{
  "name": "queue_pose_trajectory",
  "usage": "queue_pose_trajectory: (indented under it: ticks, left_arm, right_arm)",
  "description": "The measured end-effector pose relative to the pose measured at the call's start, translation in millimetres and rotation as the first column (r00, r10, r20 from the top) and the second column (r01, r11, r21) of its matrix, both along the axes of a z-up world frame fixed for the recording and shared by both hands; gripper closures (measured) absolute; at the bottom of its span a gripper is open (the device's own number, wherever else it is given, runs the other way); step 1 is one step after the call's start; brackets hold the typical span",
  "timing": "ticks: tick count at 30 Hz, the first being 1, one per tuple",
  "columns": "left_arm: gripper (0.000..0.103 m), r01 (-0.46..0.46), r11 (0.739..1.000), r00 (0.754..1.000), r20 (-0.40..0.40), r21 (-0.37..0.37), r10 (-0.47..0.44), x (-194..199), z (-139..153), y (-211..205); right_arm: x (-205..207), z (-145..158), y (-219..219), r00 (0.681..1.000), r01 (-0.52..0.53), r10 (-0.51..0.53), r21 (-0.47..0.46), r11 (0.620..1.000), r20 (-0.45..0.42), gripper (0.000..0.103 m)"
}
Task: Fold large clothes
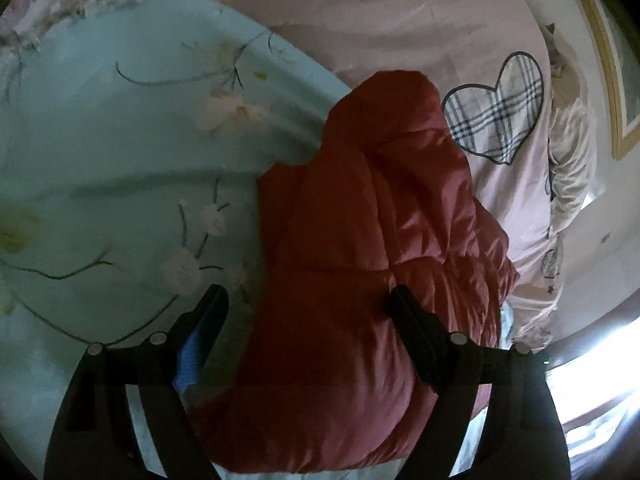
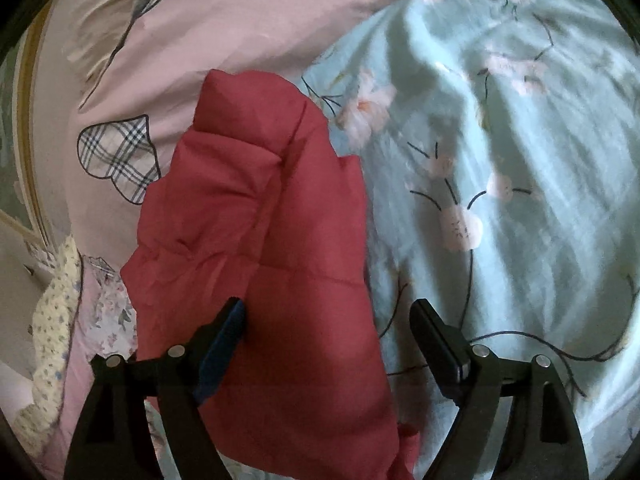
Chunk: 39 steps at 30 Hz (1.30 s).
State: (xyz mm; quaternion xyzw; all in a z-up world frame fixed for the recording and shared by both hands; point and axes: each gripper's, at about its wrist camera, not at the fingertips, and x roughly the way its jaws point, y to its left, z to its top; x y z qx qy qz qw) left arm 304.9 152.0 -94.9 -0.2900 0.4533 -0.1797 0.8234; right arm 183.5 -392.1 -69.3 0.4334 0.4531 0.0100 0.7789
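A red quilted puffer jacket (image 1: 360, 240) lies folded into a long bundle on a light blue floral bedsheet (image 1: 120, 140). My left gripper (image 1: 308, 300) is open, its fingers wide apart over the jacket's near end. The jacket also shows in the right wrist view (image 2: 260, 240), lying on the same sheet (image 2: 520, 160). My right gripper (image 2: 328, 312) is open, its left finger over the jacket and its right finger over the sheet. Neither gripper holds fabric.
A pink duvet (image 1: 400, 12) with plaid heart patches (image 1: 496, 108) lies bunched behind and beside the jacket; it also shows in the right wrist view (image 2: 240, 20). A cream garment (image 1: 572, 160) and a floral cloth (image 2: 56, 300) lie at the bed's edge.
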Motion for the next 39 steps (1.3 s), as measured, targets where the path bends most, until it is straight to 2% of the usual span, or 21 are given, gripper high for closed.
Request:
queue_pose_trajectory:
  ticks: [5, 8, 10, 13, 14, 16, 19, 22, 28, 34, 39]
  left_arm:
    - [0.015, 0.025, 0.998, 0.999, -0.029, -0.053, -0.027, 12.1, -8.1, -8.0]
    - [0.009, 0.033, 0.995, 0.997, -0.063, -0.095, -0.039, 19.2, -15.8, -12.3]
    - [0.001, 0.044, 0.993, 0.995, -0.081, -0.112, -0.053, 22.8, -20.5, -16.4]
    - [0.001, 0.064, 0.991, 0.994, -0.084, -0.120, -0.075, 25.1, -24.0, -24.4]
    - [0.002, 0.069, 0.992, 0.995, -0.070, -0.107, -0.077, 24.2, -21.8, -27.0]
    - [0.025, 0.088, 0.994, 0.995, -0.031, -0.067, -0.090, 20.6, -14.6, -33.5]
    - [0.042, 0.104, 0.995, 0.995, 0.004, -0.008, -0.103, 12.2, -2.9, -40.7]
    - [0.053, 0.106, 0.994, 0.994, 0.033, 0.037, -0.108, 5.3, 10.6, -44.4]
    - [0.059, 0.108, 0.988, 0.990, 0.080, 0.113, -0.117, -18.9, 38.0, -47.2]
    - [0.062, 0.124, 0.985, 0.986, 0.094, 0.122, -0.136, -52.6, 52.8, -45.6]
    - [0.063, 0.146, 0.980, 0.980, 0.113, 0.135, -0.162, -99.1, 65.8, -42.1]
  right_arm:
    - [10.5, -9.0, 3.5, 1.000, -0.009, 0.009, 0.052, 0.999, -0.002, 0.011]
    - [18.6, -15.1, 9.0, 1.000, -0.030, 0.030, 0.076, 0.997, -0.007, 0.009]
    - [23.5, -18.0, 13.1, 0.999, -0.043, 0.044, 0.090, 0.995, -0.010, 0.008]
    - [28.2, -17.2, 20.1, 0.998, -0.068, 0.068, 0.093, 0.993, 0.000, 0.012]
    - [29.7, -17.2, 23.2, 0.997, -0.077, 0.077, 0.096, 0.992, 0.003, 0.013]
    - [30.9, -16.3, 26.9, 0.996, -0.088, 0.088, 0.088, 0.992, 0.001, 0.028]
    - [27.5, -10.3, 28.3, 0.996, -0.091, 0.091, 0.073, 0.993, 0.001, 0.043]
    - [23.4, 2.1, 31.4, 0.995, -0.097, 0.097, 0.044, 0.994, 0.010, 0.058]
    - [8.0, 27.6, 41.4, 0.993, -0.115, 0.115, -0.006, 0.993, 0.026, 0.064]
    - [-24.4, 48.4, 50.0, 0.990, -0.139, 0.139, -0.003, 0.990, 0.035, 0.065]
    - [-65.9, 67.3, 62.0, 0.984, -0.171, 0.171, -0.010, 0.985, 0.045, 0.066]
